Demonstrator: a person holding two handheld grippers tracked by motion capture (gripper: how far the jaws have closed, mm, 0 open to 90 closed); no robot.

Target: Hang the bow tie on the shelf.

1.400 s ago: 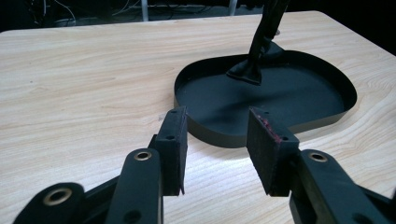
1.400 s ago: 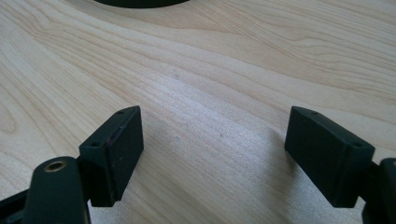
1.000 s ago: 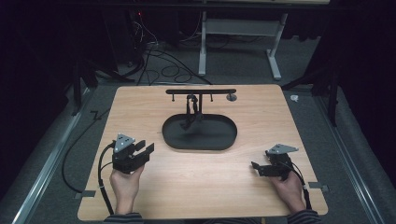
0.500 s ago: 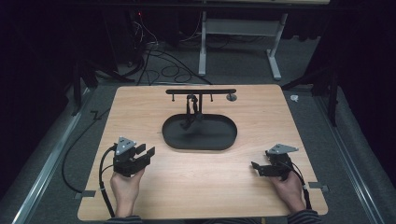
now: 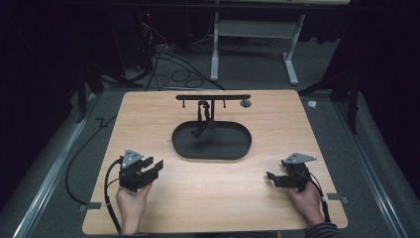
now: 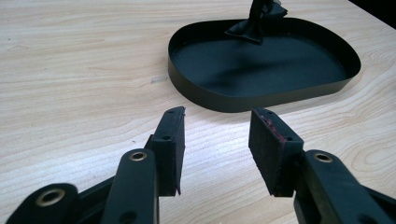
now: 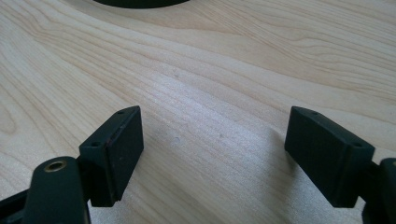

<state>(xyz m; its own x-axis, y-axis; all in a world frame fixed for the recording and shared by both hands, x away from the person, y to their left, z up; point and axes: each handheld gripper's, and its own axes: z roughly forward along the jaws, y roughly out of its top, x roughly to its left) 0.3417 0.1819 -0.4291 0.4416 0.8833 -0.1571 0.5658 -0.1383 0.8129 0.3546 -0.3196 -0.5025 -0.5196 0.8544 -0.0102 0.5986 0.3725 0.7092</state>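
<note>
Centrally, a dark strap-like item hangs from the black T-shaped rack at the far middle of the wooden table, its lower end trailing into the black oval tray, likely set beneath to catch whatever comes off the hooks. Nearer the person, the left gripper rests low on the table and points toward the tray, jaws spread with nothing between them, apparently ready to reach in. Well apart at the near right, the right gripper lies with jaws spread wide and empty, seemingly waiting.
</note>
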